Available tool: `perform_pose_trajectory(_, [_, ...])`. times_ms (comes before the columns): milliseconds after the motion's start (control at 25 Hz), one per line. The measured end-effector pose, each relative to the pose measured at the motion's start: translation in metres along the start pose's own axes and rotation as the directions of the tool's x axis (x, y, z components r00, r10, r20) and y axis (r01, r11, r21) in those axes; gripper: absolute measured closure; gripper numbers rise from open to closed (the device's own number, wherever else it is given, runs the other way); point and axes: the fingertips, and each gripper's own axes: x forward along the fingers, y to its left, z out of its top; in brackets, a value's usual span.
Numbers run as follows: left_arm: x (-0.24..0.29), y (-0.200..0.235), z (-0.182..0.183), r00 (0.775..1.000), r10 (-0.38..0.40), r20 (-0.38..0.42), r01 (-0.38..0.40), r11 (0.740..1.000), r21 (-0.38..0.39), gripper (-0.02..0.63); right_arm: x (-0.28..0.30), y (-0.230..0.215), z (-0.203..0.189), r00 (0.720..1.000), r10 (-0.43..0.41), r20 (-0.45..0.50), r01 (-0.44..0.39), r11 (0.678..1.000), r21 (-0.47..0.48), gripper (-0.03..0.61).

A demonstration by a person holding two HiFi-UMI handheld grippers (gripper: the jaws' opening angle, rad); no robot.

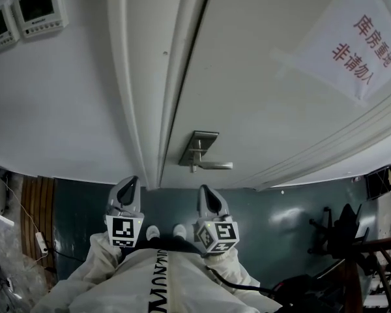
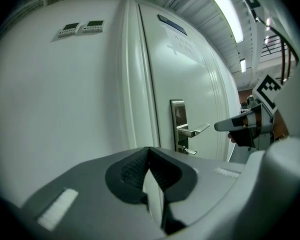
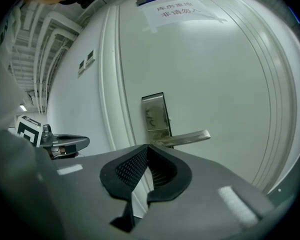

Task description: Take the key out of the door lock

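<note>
Left gripper (image 2: 149, 152): jaws closed pad to pad, nothing between them. Right gripper (image 3: 148, 149): jaws likewise closed together and empty. In the head view both grippers are held side by side, apart from each other, with their tips pointing at the door (image 1: 267, 109) and short of touching it. Neither touches the lock.

Key (image 2: 189, 151): seated in the lock, projecting from the lower end of the metal lock plate (image 2: 178, 120), just below the lever handle (image 2: 195, 131). In the right gripper view the gripper's own body covers that part of the plate, so the key cannot be seen there.

Lever handle: level, pointing away from the door's edge. The door is white and appears closed against its frame.

Surroundings: a paper notice (image 1: 362, 44) with red print is fixed to the upper door. Two small wall panels (image 1: 26, 12) with screens are mounted on the white wall beside the frame. The floor (image 1: 274, 207) is dark. A dark chair (image 1: 342, 230) stands on it, well apart from the door.
</note>
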Motion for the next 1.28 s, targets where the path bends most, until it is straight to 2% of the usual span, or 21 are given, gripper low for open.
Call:
perform_pose_trajectory(320, [0.009, -0.014, -0.001, 1.0, 0.004, -0.019, -0.004, 1.0, -0.007, 0.614, 0.007, -0.014, -0.009, 1.0, 0.016, -0.007, -0.015, 0.999, 0.038, 0.575])
perform_pose_trajectory(480, [0.01, -0.016, -0.005, 0.999, 0.017, -0.036, -0.017, 1.0, -0.003, 0.614, 0.013, -0.019, -0.015, 0.999, 0.038, -0.021, -0.036, 0.997, 0.071, 0.545])
perform_pose_trajectory(640, [0.011, -0.018, -0.005, 0.999, 0.025, -0.047, -0.024, 0.999, 0.024, 0.614, 0.019, -0.021, -0.023, 0.997, 0.073, -0.022, -0.068, 0.986, 0.154, 0.514])
perform_pose_trajectory(760, [0.012, -0.019, -0.005, 0.998, 0.028, -0.053, -0.026, 0.999, 0.032, 0.614, 0.023, -0.021, -0.027, 0.994, 0.11, -0.012, -0.104, 0.965, 0.242, 0.486])
perform_pose_trajectory(920, [0.013, -0.02, -0.004, 0.998, 0.029, -0.061, -0.027, 0.999, 0.04, 0.614, 0.029, -0.022, -0.031, 0.989, 0.146, 0.016, -0.142, 0.918, 0.37, 0.44])
perform_pose_trajectory(1120, [0.015, -0.019, -0.005, 0.997, 0.035, -0.068, -0.032, 0.999, 0.039, 0.614, 0.036, -0.028, -0.04, 0.984, 0.173, 0.036, -0.166, 0.835, 0.524, 0.422])
perform_pose_trajectory(1200, [0.016, -0.019, -0.007, 0.997, 0.034, -0.073, -0.032, 0.999, 0.038, 0.614, 0.039, -0.029, -0.044, 0.982, 0.183, 0.052, -0.178, 0.791, 0.585, 0.42])
perform_pose_trajectory(1280, [0.017, -0.019, -0.008, 0.996, 0.031, -0.078, -0.028, 0.999, 0.041, 0.614, 0.043, -0.03, -0.048, 0.978, 0.197, 0.073, -0.195, 0.721, 0.665, 0.419])
